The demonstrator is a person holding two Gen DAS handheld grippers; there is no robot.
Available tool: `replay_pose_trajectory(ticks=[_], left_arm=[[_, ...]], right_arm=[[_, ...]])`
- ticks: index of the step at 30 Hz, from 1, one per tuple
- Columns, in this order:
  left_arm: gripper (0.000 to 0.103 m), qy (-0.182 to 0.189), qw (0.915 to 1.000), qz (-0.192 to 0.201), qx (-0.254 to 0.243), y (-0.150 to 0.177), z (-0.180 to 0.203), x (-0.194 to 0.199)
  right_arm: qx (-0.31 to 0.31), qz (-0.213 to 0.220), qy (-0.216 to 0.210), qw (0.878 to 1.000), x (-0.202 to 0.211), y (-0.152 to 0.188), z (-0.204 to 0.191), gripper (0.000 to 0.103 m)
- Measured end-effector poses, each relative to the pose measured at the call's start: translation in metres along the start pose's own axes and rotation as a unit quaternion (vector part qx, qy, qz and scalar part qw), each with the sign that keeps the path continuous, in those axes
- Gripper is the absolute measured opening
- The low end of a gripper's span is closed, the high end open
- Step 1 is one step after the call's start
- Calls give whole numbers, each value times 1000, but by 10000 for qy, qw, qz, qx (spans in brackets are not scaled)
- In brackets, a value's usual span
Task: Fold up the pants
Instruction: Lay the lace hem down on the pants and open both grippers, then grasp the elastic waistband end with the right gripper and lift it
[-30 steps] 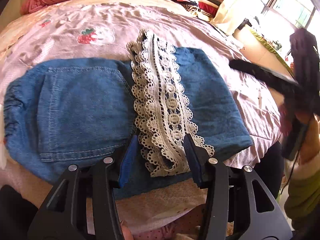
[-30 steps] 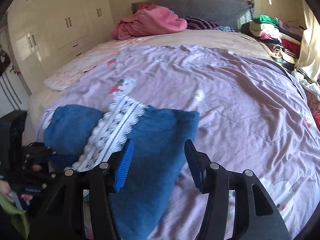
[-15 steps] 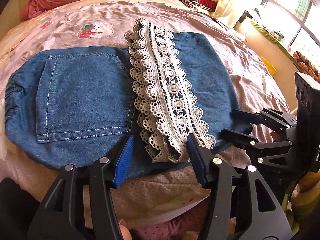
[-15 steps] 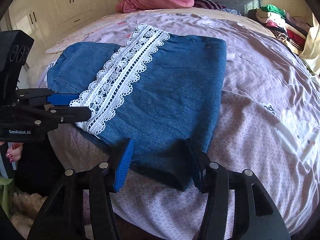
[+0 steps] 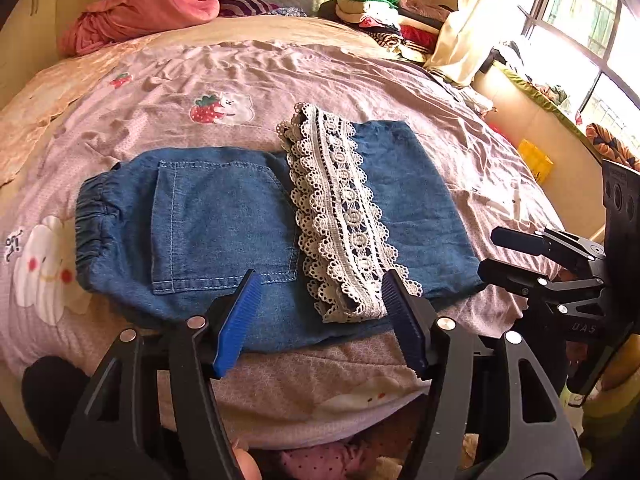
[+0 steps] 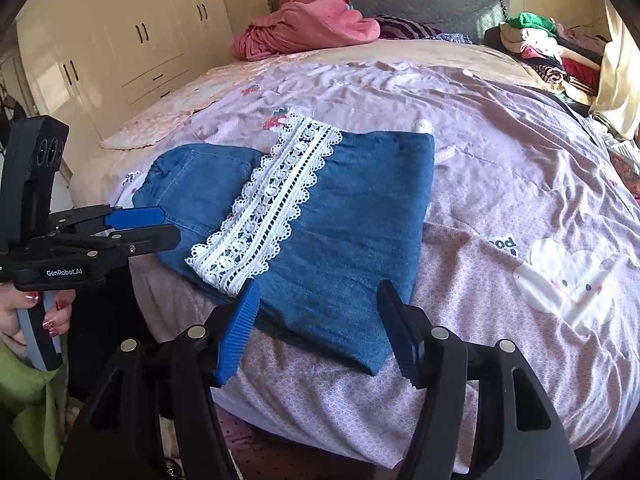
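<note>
Both grippers back off from folded blue denim pants with white lace trim; left gripper and right gripper jaws spread, empty, at bed edge.

My pants are matt blue denim with rough white lace, on the bed's wrinkled cotton sheet.

The folded pants lie on the bed by its near edge — my left gripper and right gripper hover just off that edge; heaped clothes sit at the far edge
</note>
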State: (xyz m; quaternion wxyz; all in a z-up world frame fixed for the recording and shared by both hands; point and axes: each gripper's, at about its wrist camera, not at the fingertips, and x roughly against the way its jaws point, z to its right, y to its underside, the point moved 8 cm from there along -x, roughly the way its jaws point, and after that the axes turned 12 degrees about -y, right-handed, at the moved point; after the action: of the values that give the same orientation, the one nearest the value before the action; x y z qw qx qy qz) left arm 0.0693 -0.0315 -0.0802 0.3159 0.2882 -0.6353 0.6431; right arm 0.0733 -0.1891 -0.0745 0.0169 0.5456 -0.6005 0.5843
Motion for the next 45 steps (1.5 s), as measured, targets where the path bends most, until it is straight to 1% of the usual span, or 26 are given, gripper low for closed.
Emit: replay_pose_trajectory(ticks=[2,4,9,11,13,16,22,24,30,39,45], left_arm=[[58,-21,10000,24,16,-1,-2,5],[61,-32,10000,48,28,-1,-4,8],[70,-63,9999,119,61,-2,-9,16],[72,-61,9998,148,76,-2,-11,19],[77,-92,9998,177,91,-2,-13,22],[82,-138,9996,231,102,-2,-18,26],[87,-197,9992,314,135,-2,-29,33],[89,-231,9990,335,165,-1,-33,35],[92,-295,9984,318,372,4,-53,35],[93,-452,9950,172,877,15,-97,25],[93,-489,9913,41,1222,22,-122,13]], right_arm=[[-65,40,-51,10000,2,-4,-2,63],[-60,71,-24,10000,4,-8,-4,66],[-28,98,39,9999,8,-12,-9,73],[2,124,69,9999,9,-15,-11,75],[25,141,92,9999,10,-18,-14,80],[56,170,125,9998,11,-22,-17,83],[155,133,135,9997,7,-32,-26,84],[234,146,136,9995,5,-40,-30,84],[487,162,50,9987,-6,-61,-46,84],[792,-76,-230,9966,-47,-89,-71,84],[878,-244,-406,9950,-75,-108,-78,84]])
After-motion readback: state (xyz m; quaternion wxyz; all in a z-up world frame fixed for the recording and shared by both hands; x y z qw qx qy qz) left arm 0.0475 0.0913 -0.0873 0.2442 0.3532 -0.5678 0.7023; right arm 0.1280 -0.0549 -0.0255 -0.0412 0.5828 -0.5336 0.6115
